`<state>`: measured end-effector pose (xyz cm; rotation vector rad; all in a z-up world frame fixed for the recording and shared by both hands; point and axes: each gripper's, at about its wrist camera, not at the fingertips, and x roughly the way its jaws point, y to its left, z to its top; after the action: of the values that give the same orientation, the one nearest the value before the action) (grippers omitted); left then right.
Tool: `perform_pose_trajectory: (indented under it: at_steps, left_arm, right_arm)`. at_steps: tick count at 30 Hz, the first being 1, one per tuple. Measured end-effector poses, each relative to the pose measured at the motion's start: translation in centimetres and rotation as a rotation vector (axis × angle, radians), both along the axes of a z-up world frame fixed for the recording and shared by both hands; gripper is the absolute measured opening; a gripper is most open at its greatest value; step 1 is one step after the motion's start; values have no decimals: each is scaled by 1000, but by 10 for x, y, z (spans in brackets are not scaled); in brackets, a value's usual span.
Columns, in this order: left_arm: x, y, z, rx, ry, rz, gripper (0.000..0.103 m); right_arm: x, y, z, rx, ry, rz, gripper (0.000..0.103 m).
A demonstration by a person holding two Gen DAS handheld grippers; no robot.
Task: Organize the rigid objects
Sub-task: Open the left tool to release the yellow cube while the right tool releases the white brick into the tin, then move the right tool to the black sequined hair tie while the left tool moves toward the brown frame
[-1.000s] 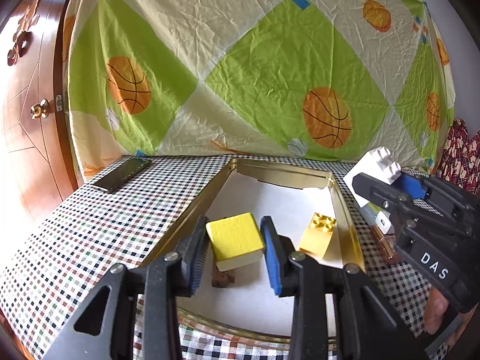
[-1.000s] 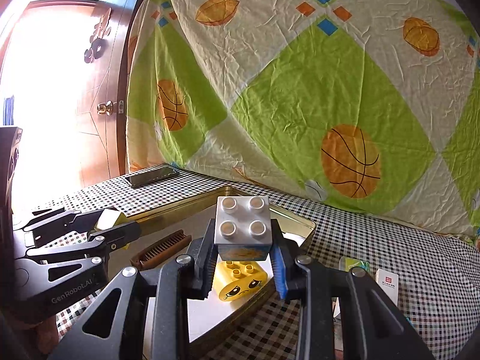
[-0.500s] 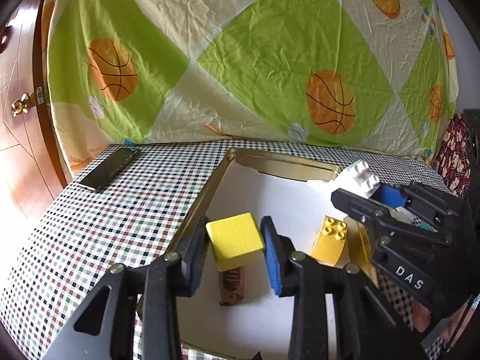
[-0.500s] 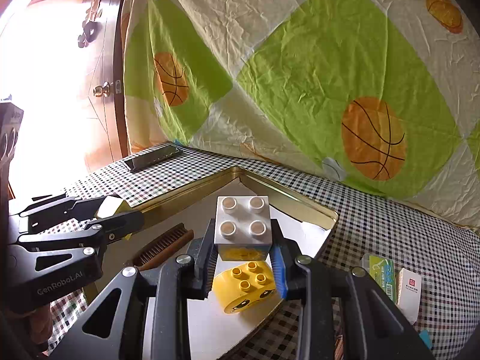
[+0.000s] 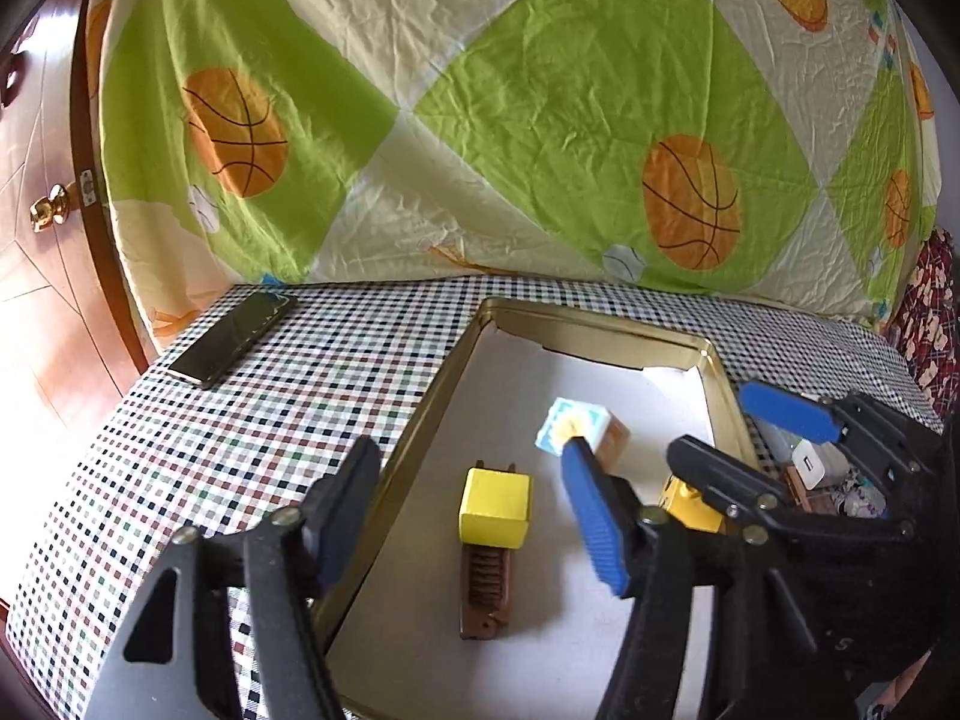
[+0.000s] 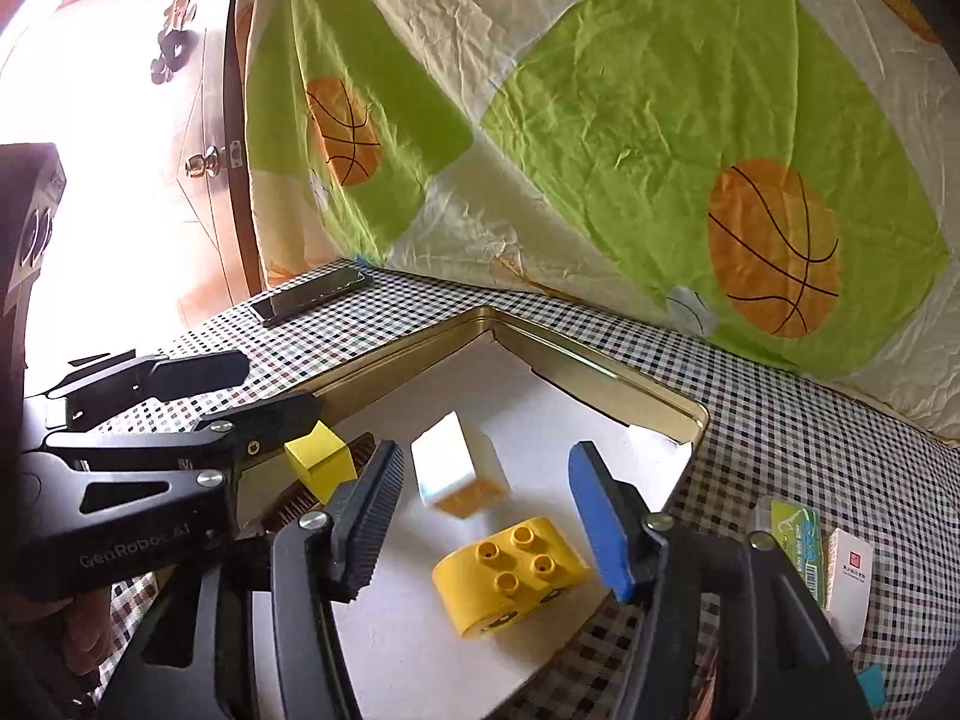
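Opening over the gold tray (image 5: 723,387), left gripper (image 5: 474,498) and right gripper (image 6: 480,507) spread their jaws, gripping nothing | yellow cube (image 5: 495,507) sits atop a brown comb (image 5: 485,588); white block (image 6: 459,471) looks tilted, blurred, beside the yellow studded brick (image 6: 513,573) | risk: cube may slide off comb; white block may tumble against the brick.

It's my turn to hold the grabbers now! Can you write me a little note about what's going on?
Left tool: jaws opening, nothing between them; the yellow cube lies on the brown comb in the gold tray.
Right tool: jaws opening, gripping nothing; the white brick is tipped in the tray, beside the yellow brick.
Done: cube and white brick dropped in.
Left: packets beside the tray, perhaps.
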<state>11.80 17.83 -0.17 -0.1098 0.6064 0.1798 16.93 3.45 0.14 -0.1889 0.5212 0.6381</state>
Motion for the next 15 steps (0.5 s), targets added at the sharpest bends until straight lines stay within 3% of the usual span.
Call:
perform_pose_trajectory:
  at_steps: [6,15]
  left_arm:
    - [-35,-31,9,7,-119,-6,97]
    - [-34,-117,3,14,-131,-162,98]
  right_arm:
    - [-31,-68,3,46,-63,-45,74]
    - [-23,-184,-7,69,-29,-261,75]
